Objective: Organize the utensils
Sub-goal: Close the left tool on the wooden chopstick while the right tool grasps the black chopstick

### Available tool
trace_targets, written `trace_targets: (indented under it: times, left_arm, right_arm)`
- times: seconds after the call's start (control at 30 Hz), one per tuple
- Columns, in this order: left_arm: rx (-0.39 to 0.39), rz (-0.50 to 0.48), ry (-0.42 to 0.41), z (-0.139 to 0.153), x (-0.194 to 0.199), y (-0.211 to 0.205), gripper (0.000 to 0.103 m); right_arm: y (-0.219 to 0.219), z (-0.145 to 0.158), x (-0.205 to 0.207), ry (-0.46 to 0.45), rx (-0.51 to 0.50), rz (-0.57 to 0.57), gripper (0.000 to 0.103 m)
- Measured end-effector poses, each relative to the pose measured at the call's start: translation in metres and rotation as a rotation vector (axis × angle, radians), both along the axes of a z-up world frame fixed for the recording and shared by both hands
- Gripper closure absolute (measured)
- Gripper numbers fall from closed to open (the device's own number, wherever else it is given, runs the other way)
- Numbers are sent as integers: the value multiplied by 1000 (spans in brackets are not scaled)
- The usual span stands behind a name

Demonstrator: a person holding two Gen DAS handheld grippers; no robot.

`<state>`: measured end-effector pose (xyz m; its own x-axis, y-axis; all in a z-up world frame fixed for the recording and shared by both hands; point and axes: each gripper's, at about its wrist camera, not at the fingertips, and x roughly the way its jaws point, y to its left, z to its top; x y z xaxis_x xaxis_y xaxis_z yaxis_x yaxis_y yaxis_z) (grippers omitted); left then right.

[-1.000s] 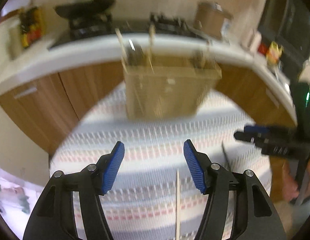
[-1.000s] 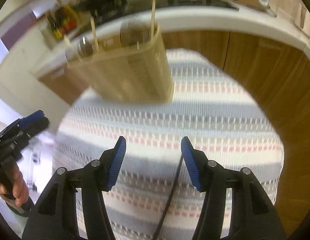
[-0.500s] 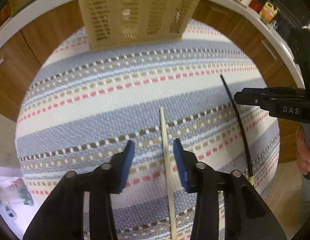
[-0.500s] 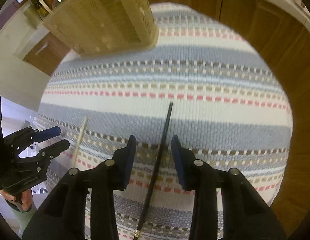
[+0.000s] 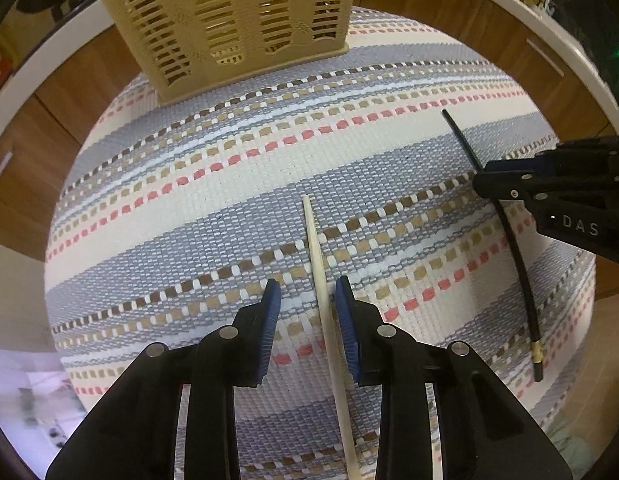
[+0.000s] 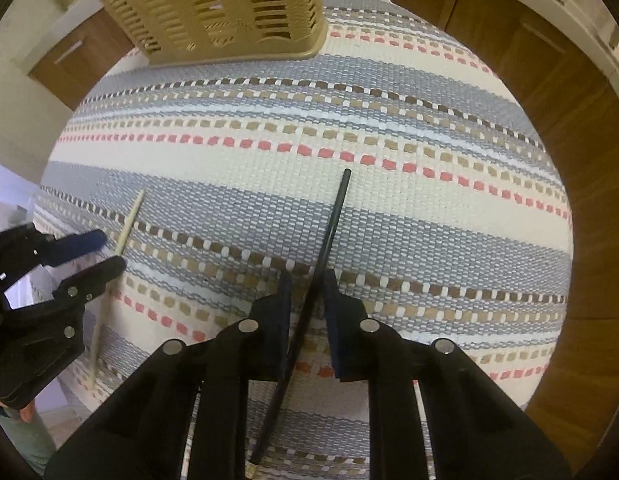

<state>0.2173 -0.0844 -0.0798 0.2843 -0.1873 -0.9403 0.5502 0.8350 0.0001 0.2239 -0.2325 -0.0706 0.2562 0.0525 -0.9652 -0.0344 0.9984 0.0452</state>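
Note:
A pale wooden chopstick lies on the striped woven mat. My left gripper is low over it, its blue pads on either side with a gap, not clamped. A black chopstick lies to the right; my right gripper straddles it, jaws narrowly apart. The black chopstick also shows in the left wrist view, and the pale one in the right wrist view. A beige slotted utensil basket stands at the mat's far edge; it also shows in the right wrist view.
The mat covers a round table top. Wooden cabinet doors and a white counter edge curve behind it. The right gripper's body reaches in from the right in the left wrist view; the left gripper shows at the left in the right wrist view.
Both grippers have come down from facing the basket to just over the mat. Each now straddles a chopstick, and both pairs of jaws have narrowed.

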Motion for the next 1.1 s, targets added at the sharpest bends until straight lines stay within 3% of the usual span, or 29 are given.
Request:
trace_targets:
  times: [0.13,0.2,0.27,0.43,0.53,0.67,0.93,1.1]
  left_arm:
    - [21,-6,-13,1,-1,-9,80]
    - [19,-13,-20,0,-1,-15,95]
    - [26,-7,-30,0,0,-19,99]
    - [-31,57,-36,4,10,-12,99]
    - [-125,135,-17,13,21,10,99]
    - [-161,192,12,12,33,27,99]
    - [-131,153,59,4,47,25,97]
    - [-91,99,54,0,43,16,85]
  right_arm:
    - [3,-1,-2,-1,-17,15,90]
    - [6,-2,-3,-14,-31,33,91]
    - [8,-3,-4,-21,-43,52,94]
    - [15,-1,-10,-23,-31,76,98]
    - [9,0,-7,-17,-3,71,99]
    - [1,5,-3,5,19,60,99]
    - [0,3,12,64,15,60,98]
    - [4,-2,18,83,-1,79,98]
